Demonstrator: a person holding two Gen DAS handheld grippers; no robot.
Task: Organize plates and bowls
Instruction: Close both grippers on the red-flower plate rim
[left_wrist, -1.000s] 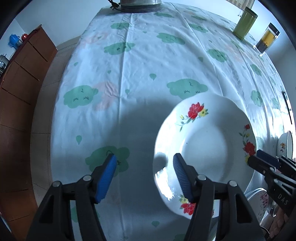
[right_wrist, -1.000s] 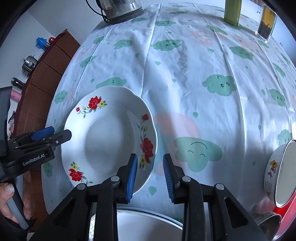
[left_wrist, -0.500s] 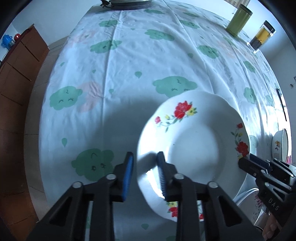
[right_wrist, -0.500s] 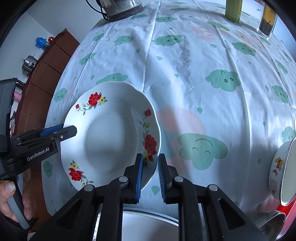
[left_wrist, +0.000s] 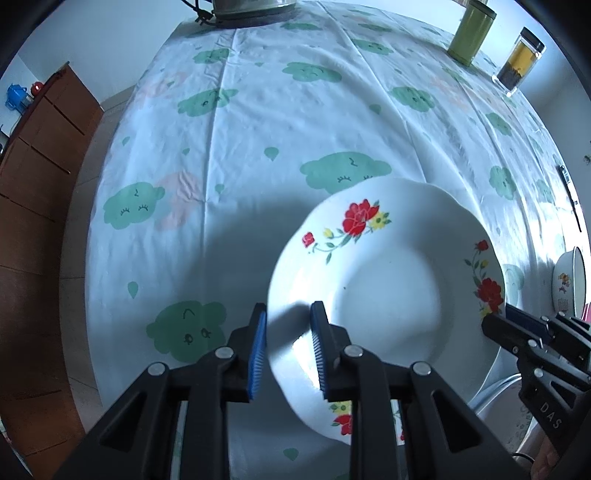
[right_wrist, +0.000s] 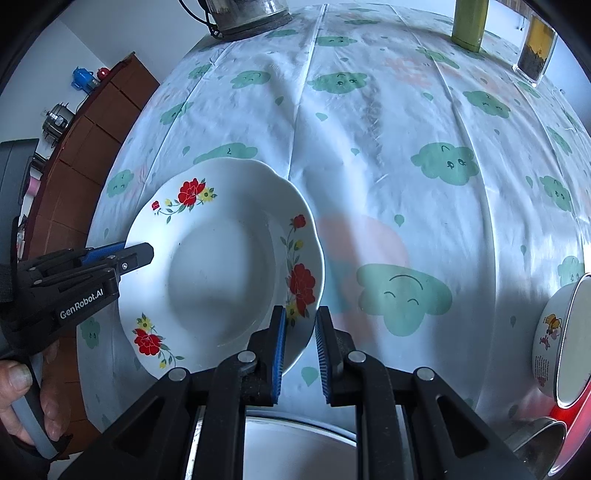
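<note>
A brown wooden cabinet (left_wrist: 40, 147) fills the left of the frame, against a pale wall (left_wrist: 92, 40) at upper left; tiled floor (left_wrist: 79, 229) below.

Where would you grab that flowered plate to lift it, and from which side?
By its thin, flared rim, coming in level from the edges. The flowered plate is wide and shallow, so only the rim fits between two fingers. Here the left gripper and right gripper straddle the rim on opposite sides, which should balance it.
</note>
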